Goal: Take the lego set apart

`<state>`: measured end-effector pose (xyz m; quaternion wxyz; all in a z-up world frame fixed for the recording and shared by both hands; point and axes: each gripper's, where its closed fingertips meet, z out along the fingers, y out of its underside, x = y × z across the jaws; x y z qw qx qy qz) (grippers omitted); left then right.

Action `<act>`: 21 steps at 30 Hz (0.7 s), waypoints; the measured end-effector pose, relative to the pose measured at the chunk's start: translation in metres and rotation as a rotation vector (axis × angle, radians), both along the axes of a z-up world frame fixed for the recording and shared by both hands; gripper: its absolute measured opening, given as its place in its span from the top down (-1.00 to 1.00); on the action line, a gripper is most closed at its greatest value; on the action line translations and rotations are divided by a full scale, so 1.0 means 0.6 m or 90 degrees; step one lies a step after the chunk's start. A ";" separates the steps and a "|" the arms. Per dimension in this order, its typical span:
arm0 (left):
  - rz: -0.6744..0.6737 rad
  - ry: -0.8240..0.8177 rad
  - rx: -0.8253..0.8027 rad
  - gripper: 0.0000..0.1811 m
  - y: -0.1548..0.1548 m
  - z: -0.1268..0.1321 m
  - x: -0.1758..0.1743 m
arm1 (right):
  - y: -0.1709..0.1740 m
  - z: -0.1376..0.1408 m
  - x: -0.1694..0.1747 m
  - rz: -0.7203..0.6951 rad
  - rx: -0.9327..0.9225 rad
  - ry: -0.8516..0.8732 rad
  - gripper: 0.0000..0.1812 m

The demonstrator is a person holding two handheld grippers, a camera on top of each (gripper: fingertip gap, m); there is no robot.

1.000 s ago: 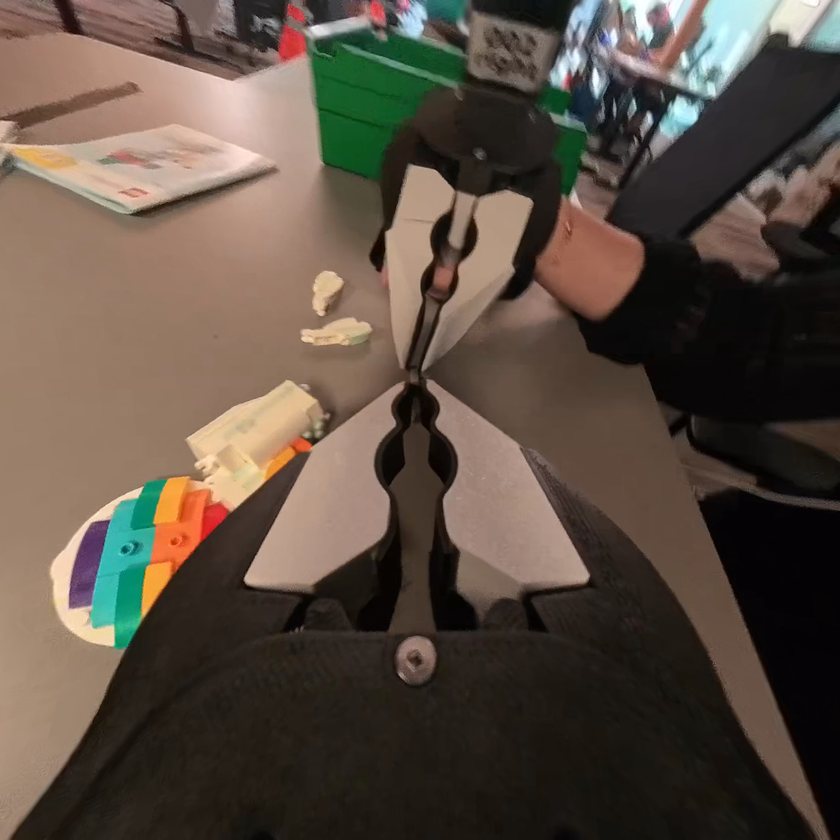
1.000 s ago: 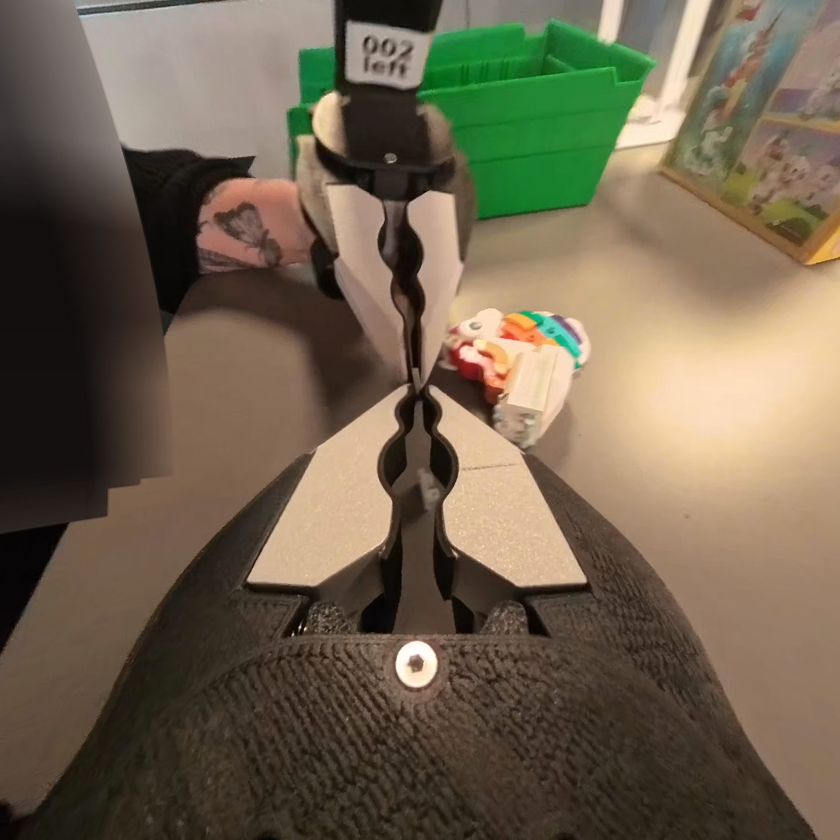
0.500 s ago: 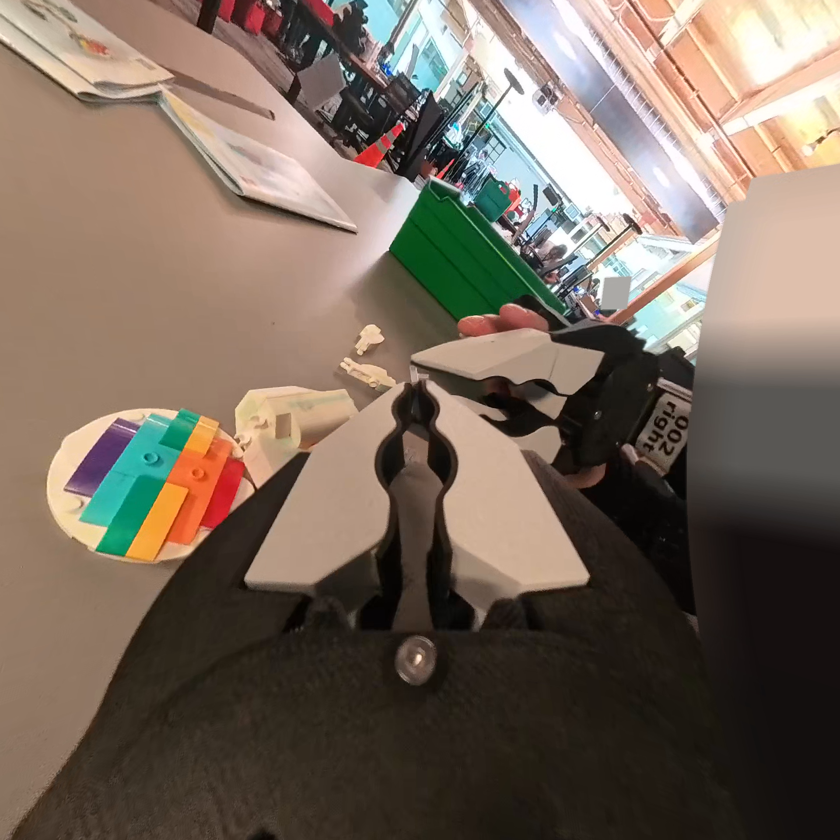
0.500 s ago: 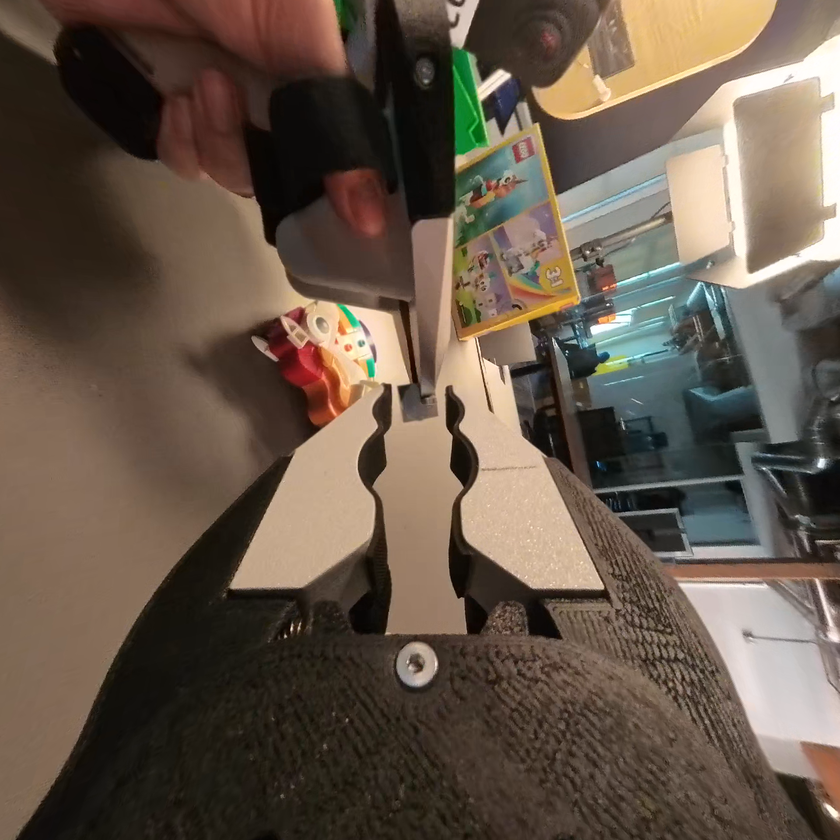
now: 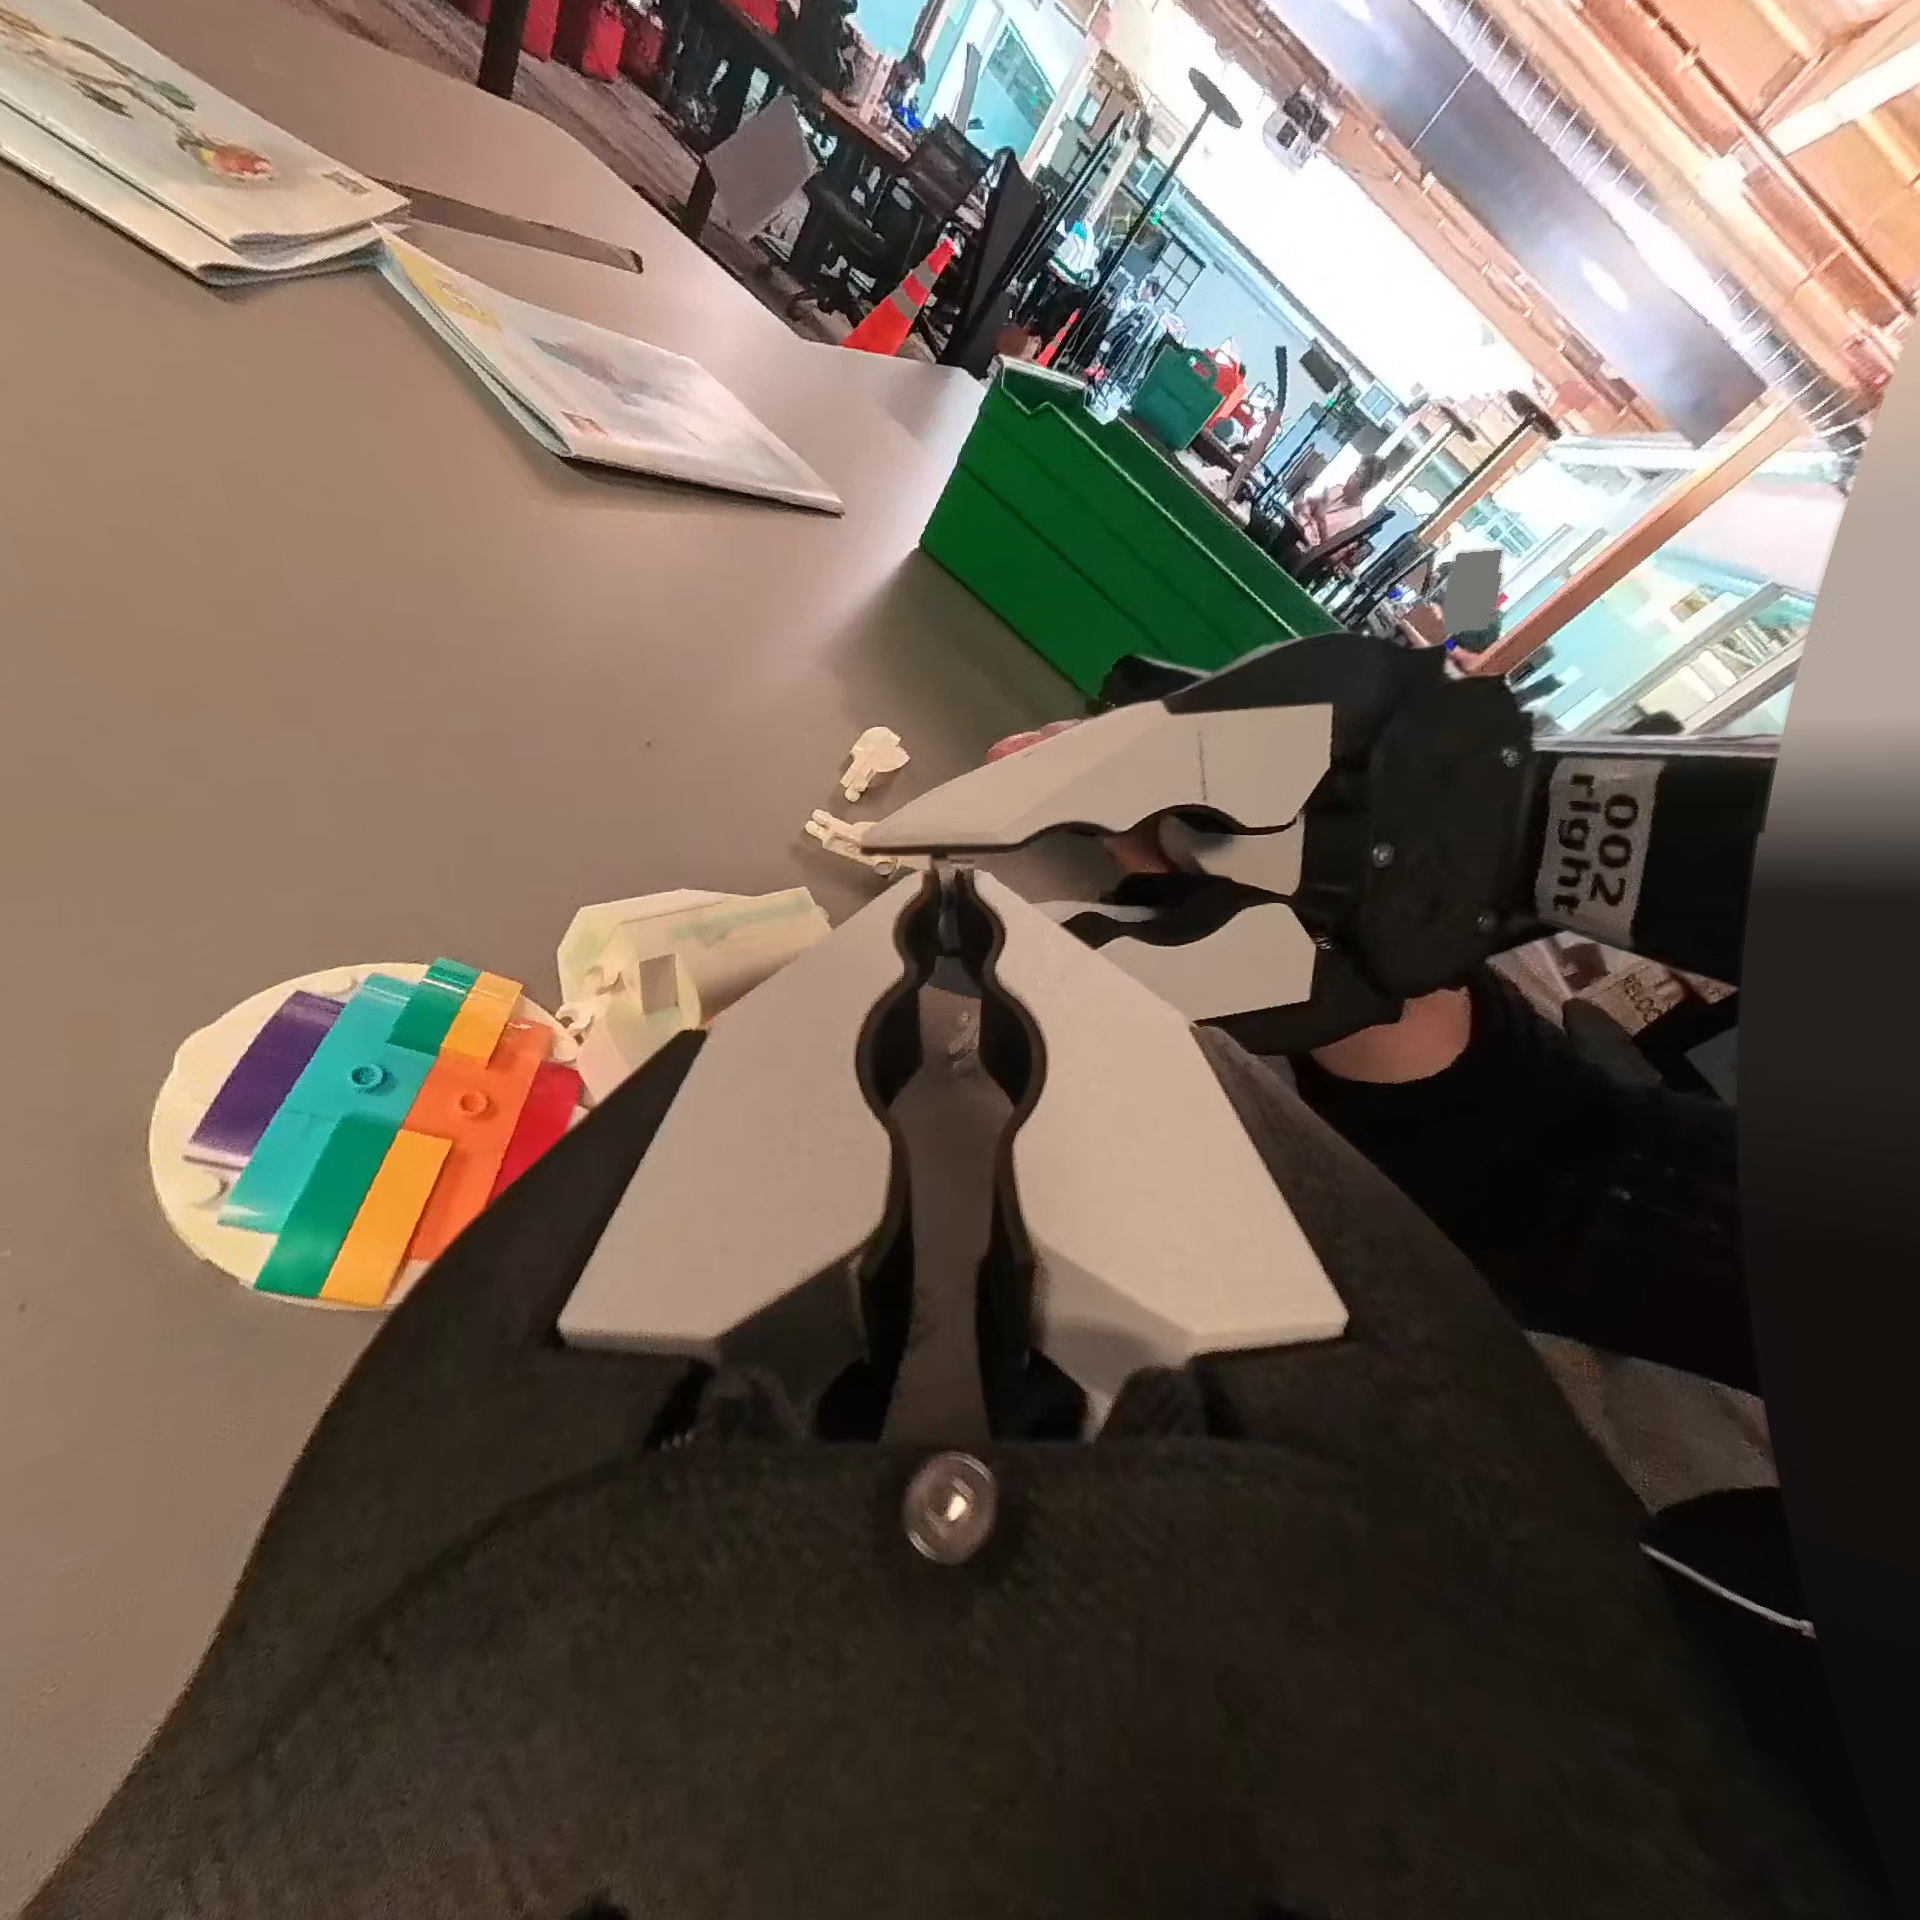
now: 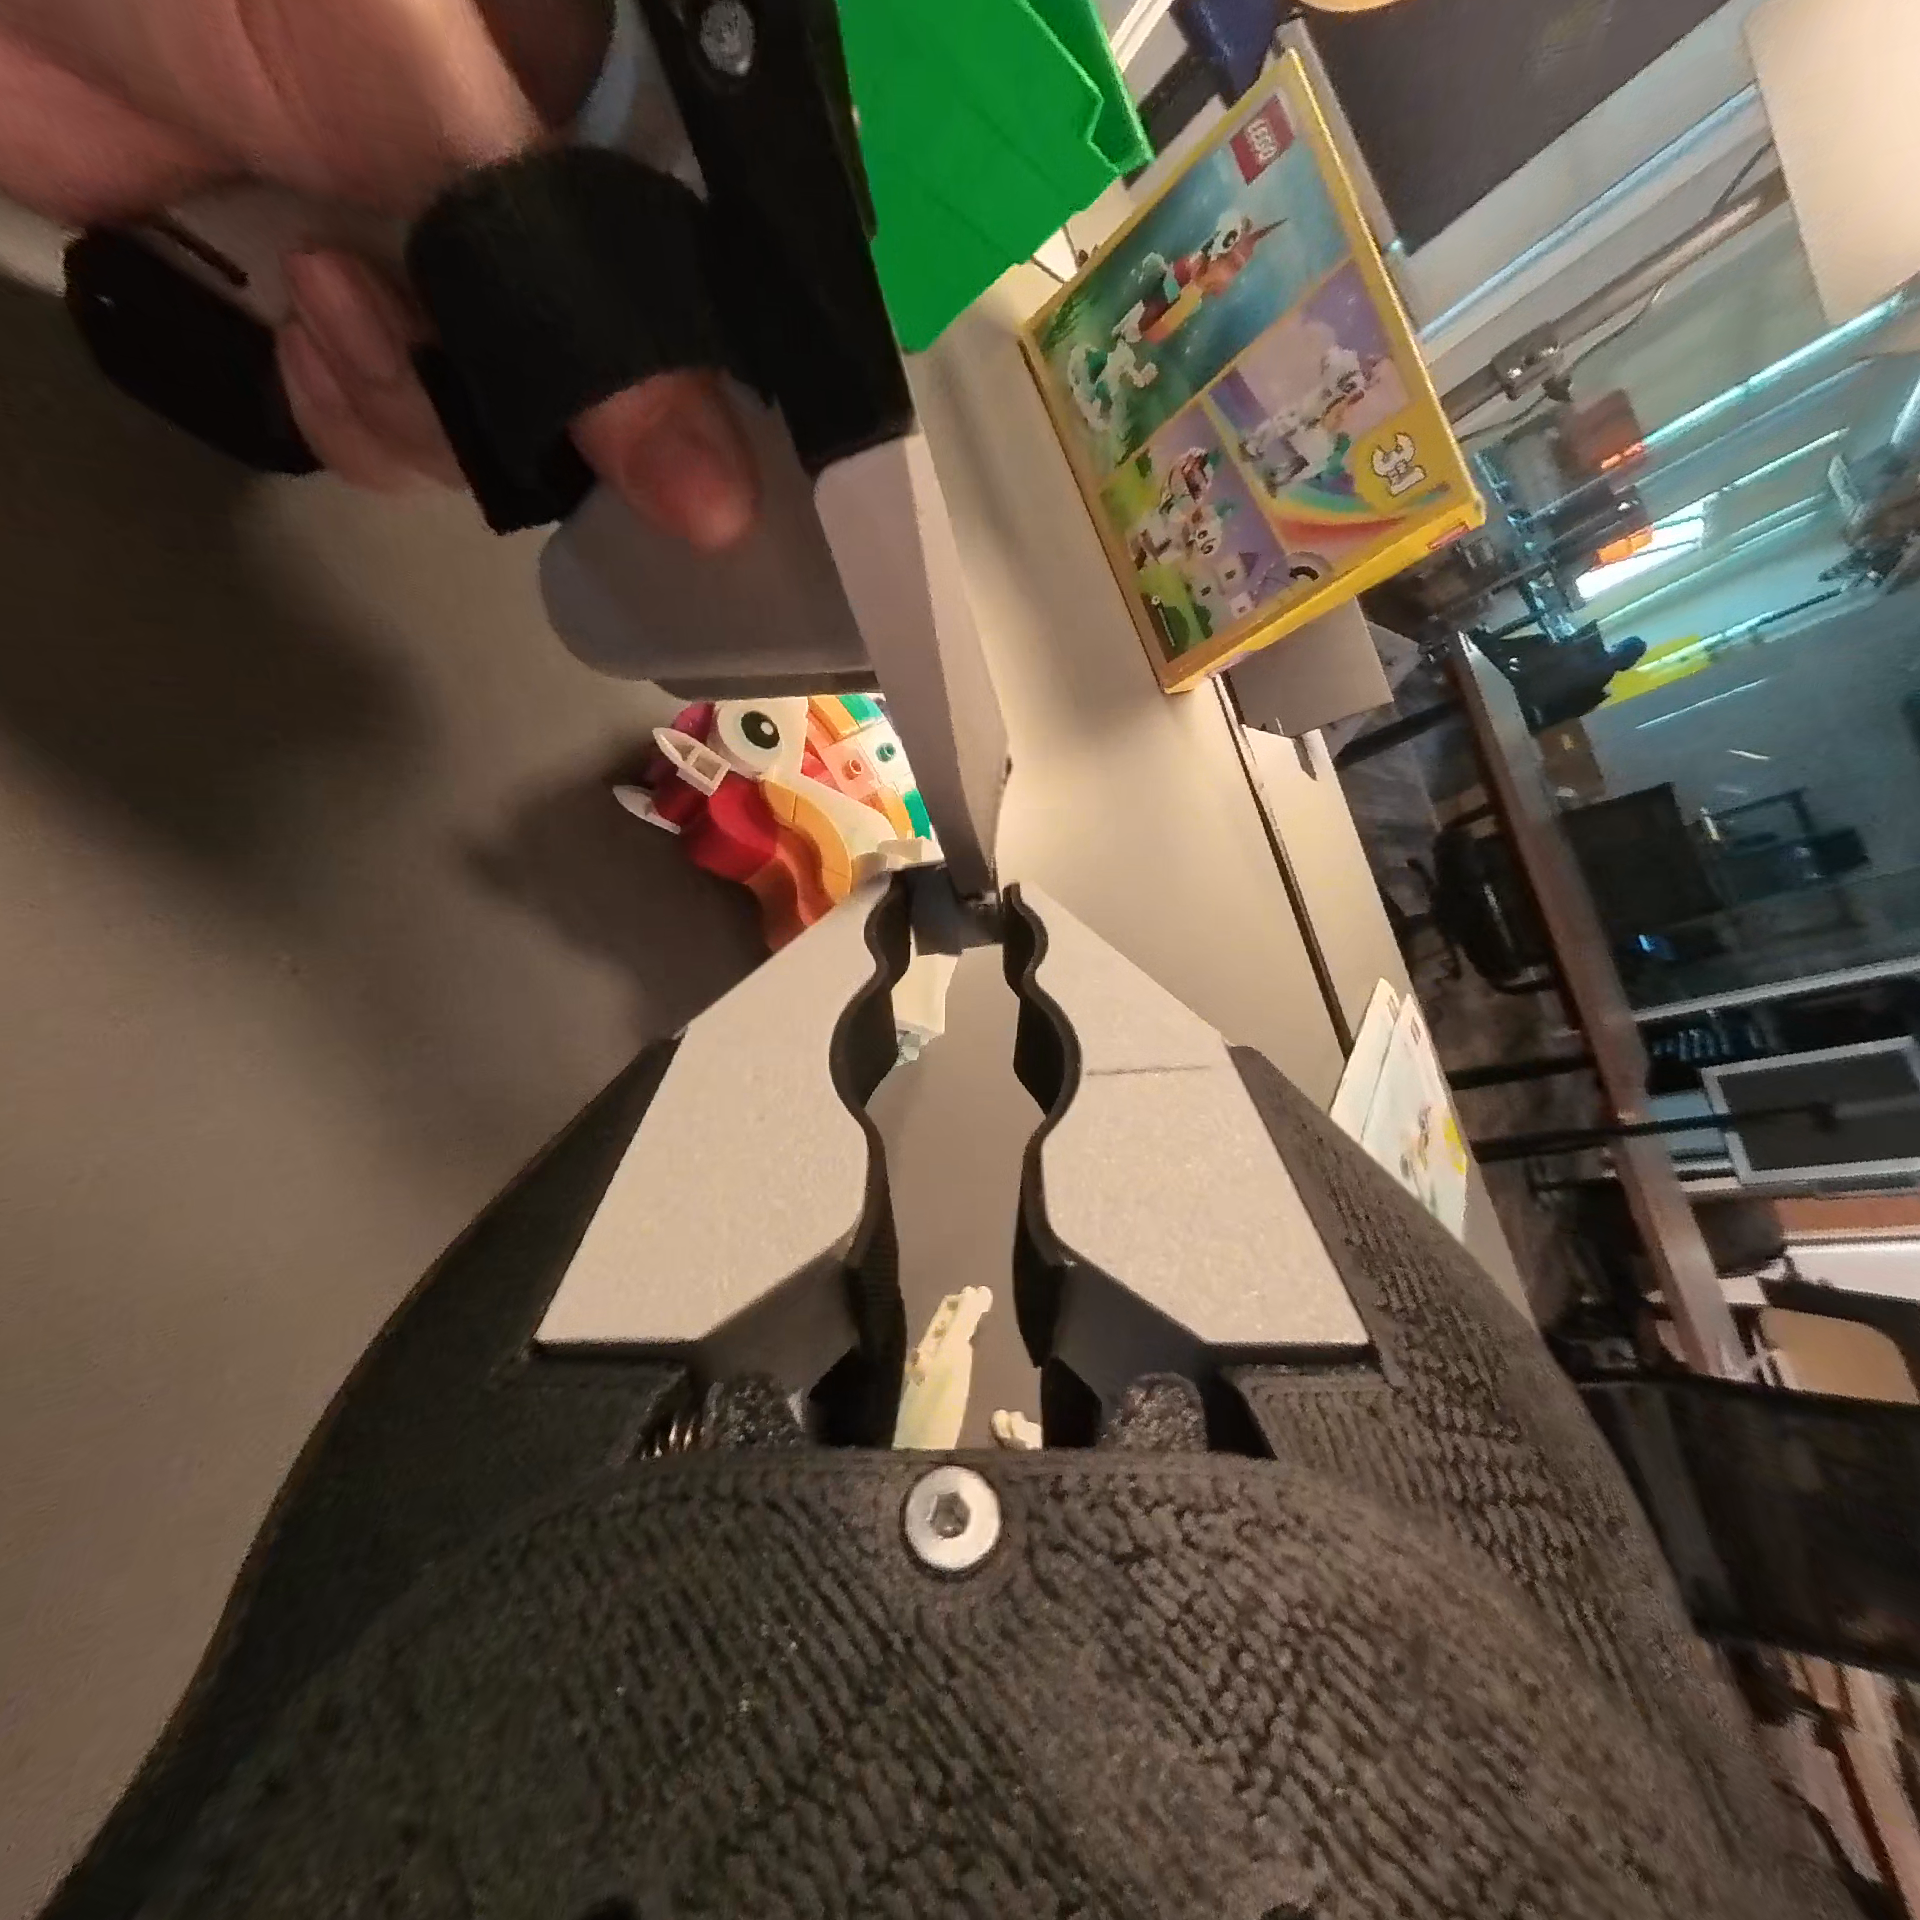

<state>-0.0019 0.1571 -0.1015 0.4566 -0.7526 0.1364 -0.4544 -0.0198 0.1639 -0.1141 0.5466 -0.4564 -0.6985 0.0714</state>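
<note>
The lego model lies on the grey table: a round white base with rainbow tiles (image 5: 353, 1122) and a white block (image 5: 665, 966). In the right wrist view it shows as a unicorn with a red-orange mane (image 6: 769, 821). My left gripper (image 5: 945, 883) is shut, its tips pinching a small grey piece. My right gripper (image 6: 956, 914) holds the same small grey piece (image 6: 951, 925) between its tips, jaws a little apart around it. The two grippers meet tip to tip above the table, crossed at about a right angle. Two loose white pieces (image 5: 878, 753) lie beyond them.
A green bin (image 5: 1091, 540) stands at the back of the table. Instruction booklets (image 5: 623, 405) lie at the far left. The lego box (image 6: 1247, 374) stands by the table's edge. A person's hand (image 6: 343, 208) holds the left gripper close ahead. Less than 4 cm separates the two grippers' tips.
Both grippers have rolled and tilted from a level tip-to-tip pose. The right jaws went from fully shut to slightly apart around the grey piece. The model has not moved.
</note>
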 end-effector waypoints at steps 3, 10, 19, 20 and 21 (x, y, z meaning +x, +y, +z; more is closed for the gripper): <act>-0.018 -0.013 -0.004 0.96 -0.003 0.001 0.003 | -0.003 0.002 0.001 0.015 0.025 -0.003 0.82; -0.045 0.024 -0.017 0.98 -0.012 -0.012 0.005 | -0.014 -0.010 0.004 0.037 -0.044 -0.011 0.80; 0.005 0.018 0.048 0.98 -0.002 0.012 -0.002 | -0.012 0.015 0.002 0.010 -0.350 0.115 0.79; -0.003 0.025 0.062 0.98 -0.005 0.015 -0.001 | -0.015 0.018 0.003 0.020 -0.366 0.119 0.80; -0.014 0.039 0.081 0.97 -0.009 0.017 0.001 | -0.019 0.020 0.004 0.034 -0.388 0.123 0.81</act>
